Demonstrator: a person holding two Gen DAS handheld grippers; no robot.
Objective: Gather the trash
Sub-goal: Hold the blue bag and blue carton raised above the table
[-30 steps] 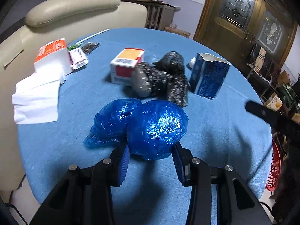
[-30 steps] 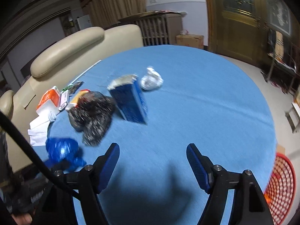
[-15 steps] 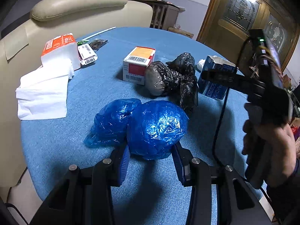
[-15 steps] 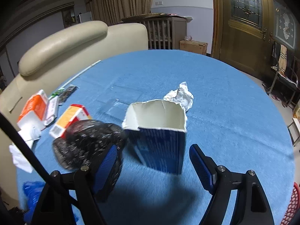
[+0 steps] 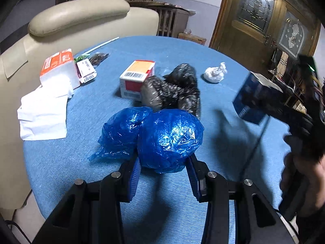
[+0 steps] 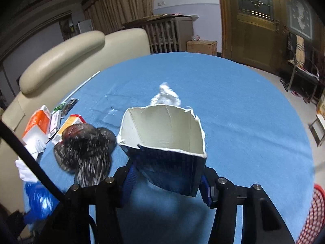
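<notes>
Far left on the blue surface (image 5: 203,65): white tissues (image 5: 43,116) spread out, an orange-and-white tissue pack (image 5: 57,69) behind them, a small barcoded packet (image 5: 86,72) just beside that.

Centre: red/orange carton (image 5: 136,79) with barcode, black plastic bag (image 5: 172,89) bunched up against its right side. Crumpled white paper (image 5: 215,73) sits apart, further back right.

Left gripper (image 5: 162,166): jaws clamped on the blue plastic bag (image 5: 168,138), one pad on each side of the round bundle; the bag's looser half trails left on the surface.

Right gripper (image 6: 166,181): jaws closed on the blue carton (image 6: 168,142), torn-open top facing the camera, white inside. In the left wrist view the same carton (image 5: 254,99) is off the surface at the right, blurred, tilted.

Red mesh basket (image 6: 312,213) at lower right, beyond the surface edge.
</notes>
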